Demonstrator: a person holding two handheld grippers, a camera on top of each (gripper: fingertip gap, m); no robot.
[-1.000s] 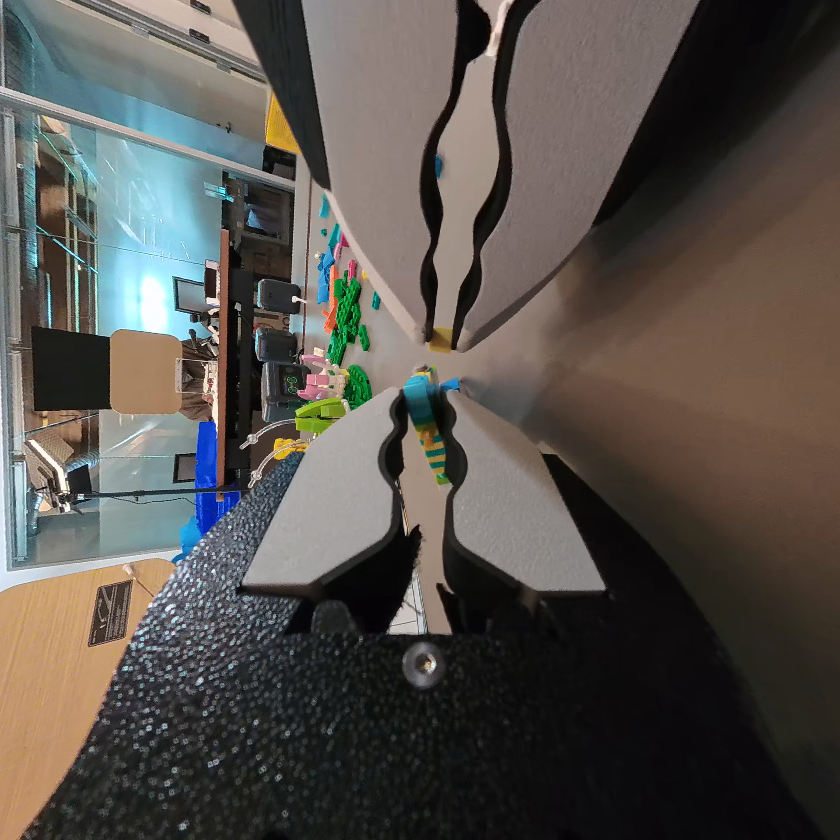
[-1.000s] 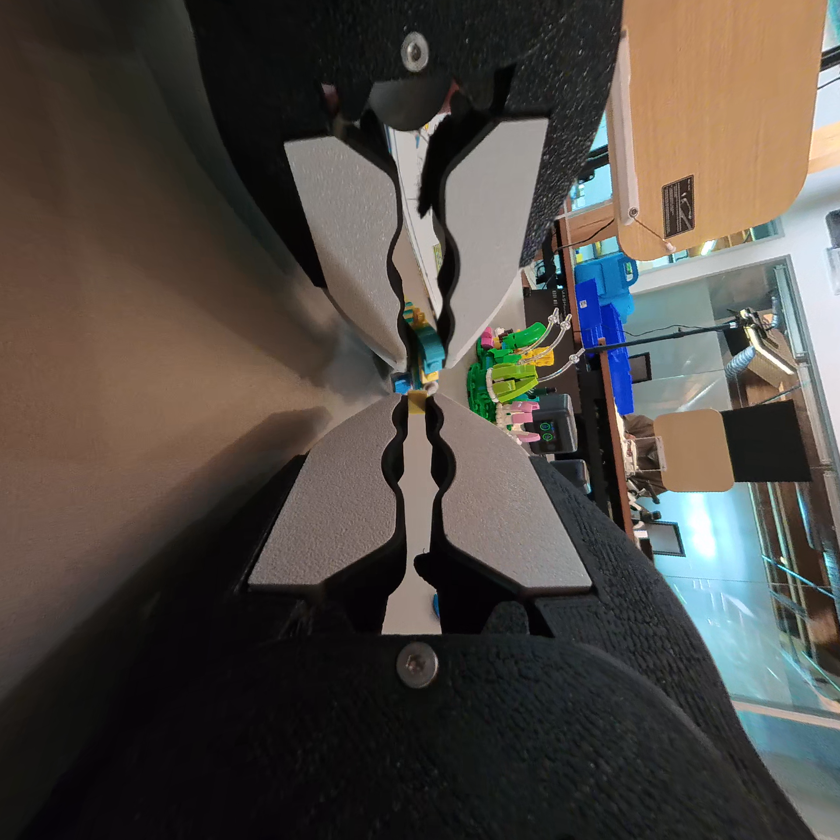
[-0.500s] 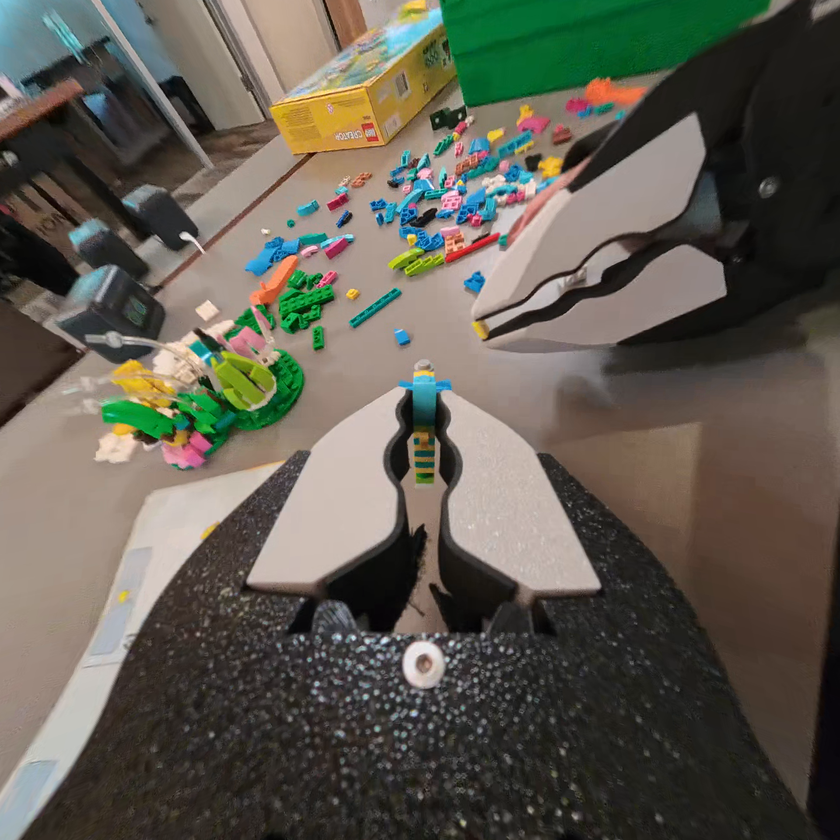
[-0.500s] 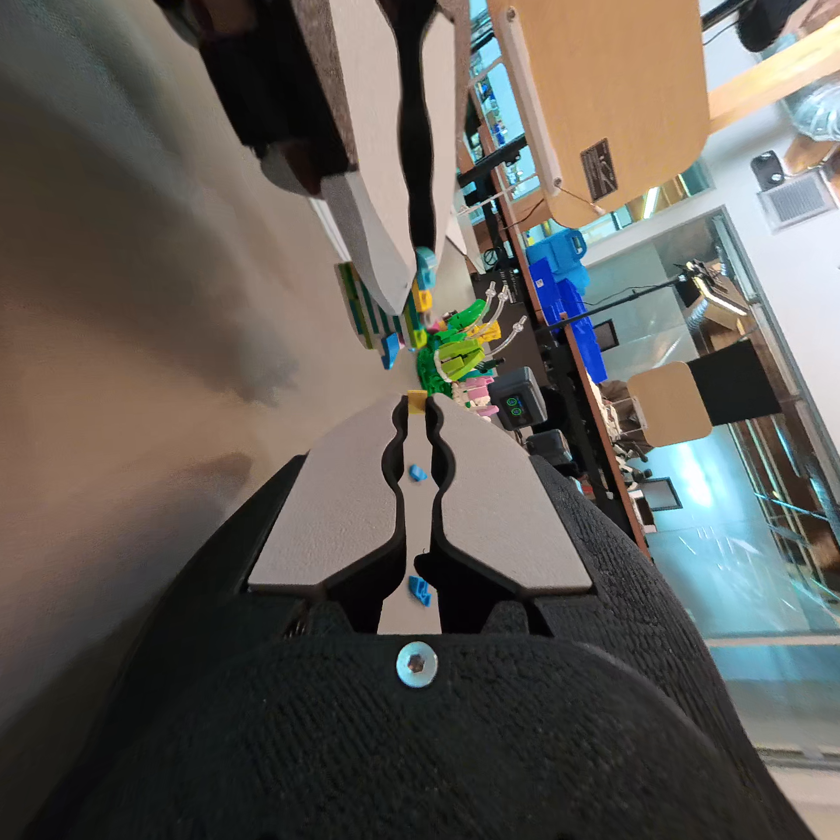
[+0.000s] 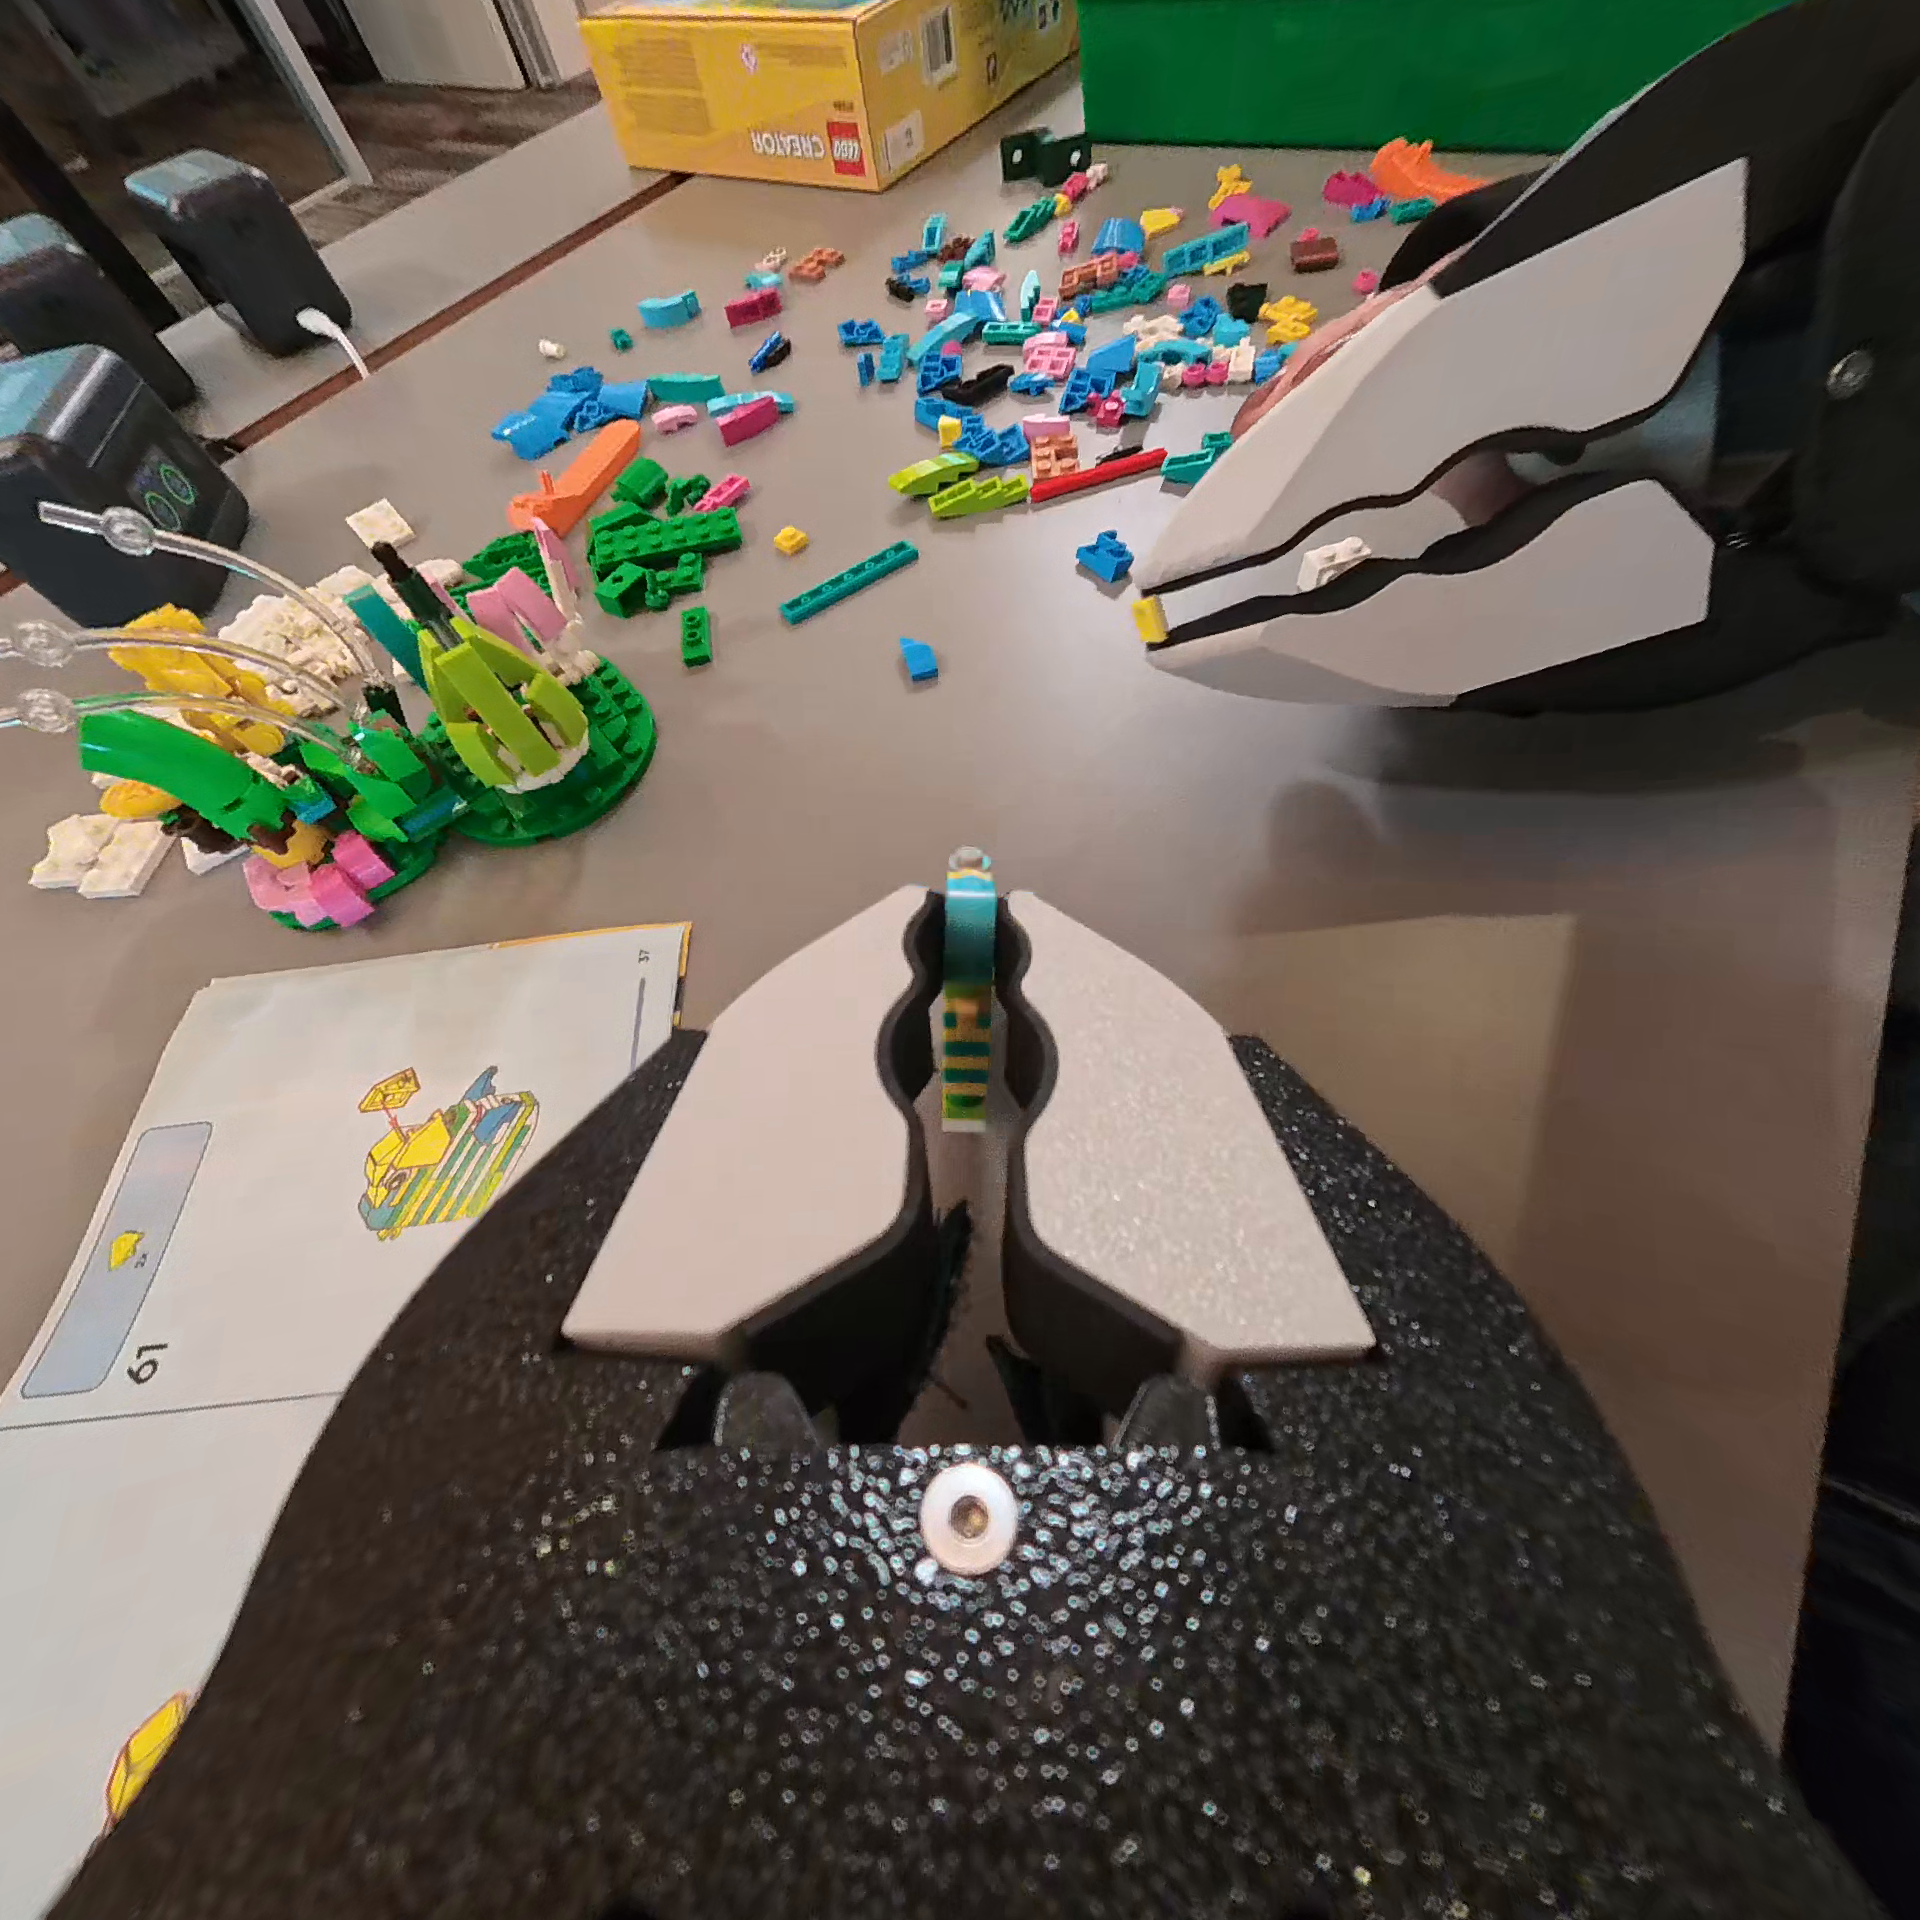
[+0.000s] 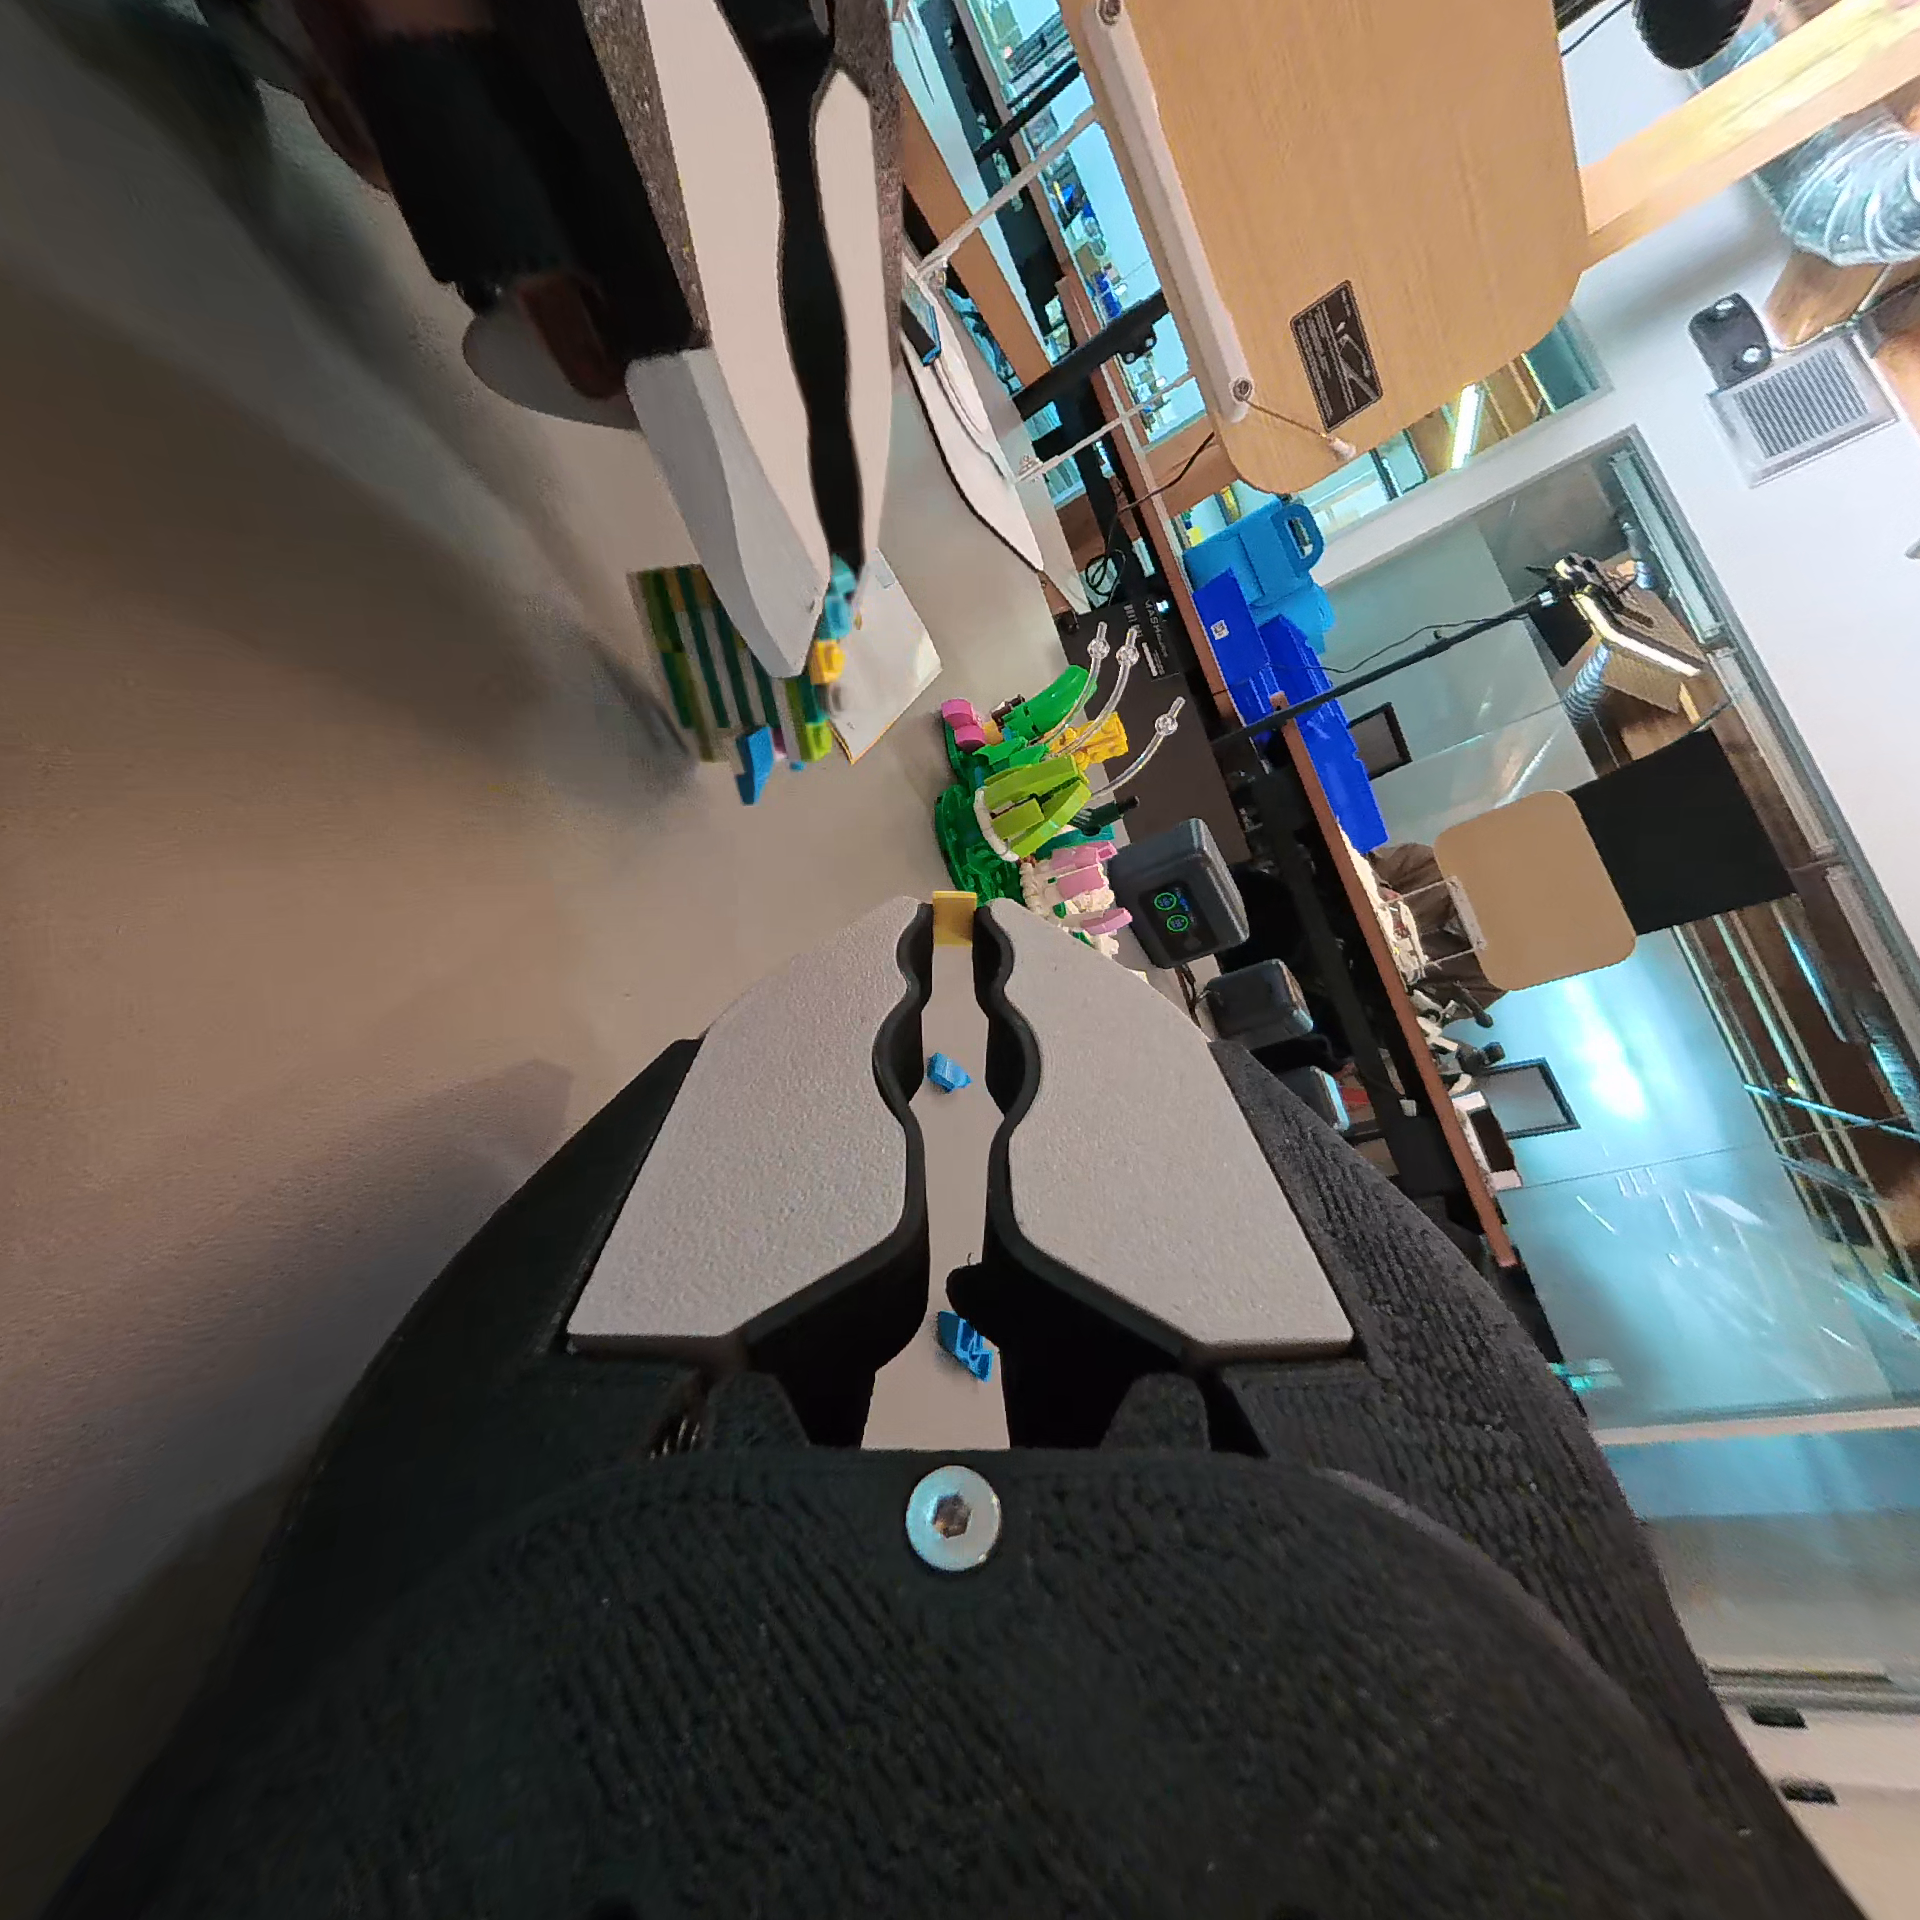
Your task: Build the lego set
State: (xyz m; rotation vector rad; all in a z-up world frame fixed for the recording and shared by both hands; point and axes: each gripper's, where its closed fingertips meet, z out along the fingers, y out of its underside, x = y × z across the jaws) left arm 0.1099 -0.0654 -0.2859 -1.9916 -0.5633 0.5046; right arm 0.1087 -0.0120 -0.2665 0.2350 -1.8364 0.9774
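My left gripper (image 5: 966,904) is shut on a thin striped green, yellow and teal lego piece (image 5: 966,997), held edge-on above the grey table. That piece also shows in the right wrist view (image 6: 717,675), under the left gripper's fingers. My right gripper (image 6: 954,920) is shut on a small yellow brick (image 6: 953,914). In the left wrist view the right gripper (image 5: 1153,623) sits to the upper right with the yellow brick (image 5: 1148,620) at its tips. A built flower model on a green base (image 5: 499,727) stands at the left.
Loose coloured bricks (image 5: 1039,343) lie scattered across the far table. A yellow lego box (image 5: 831,83) and a green bin (image 5: 1351,62) stand at the back. An open instruction booklet (image 5: 312,1143) lies at the near left. Dark devices (image 5: 104,478) stand past the table's left edge.
The two grippers, tip to tip a second ago, have drawn apart. My left gripper turned level with its striped piece; my right gripper pulled back to the right, still holding the yellow brick.
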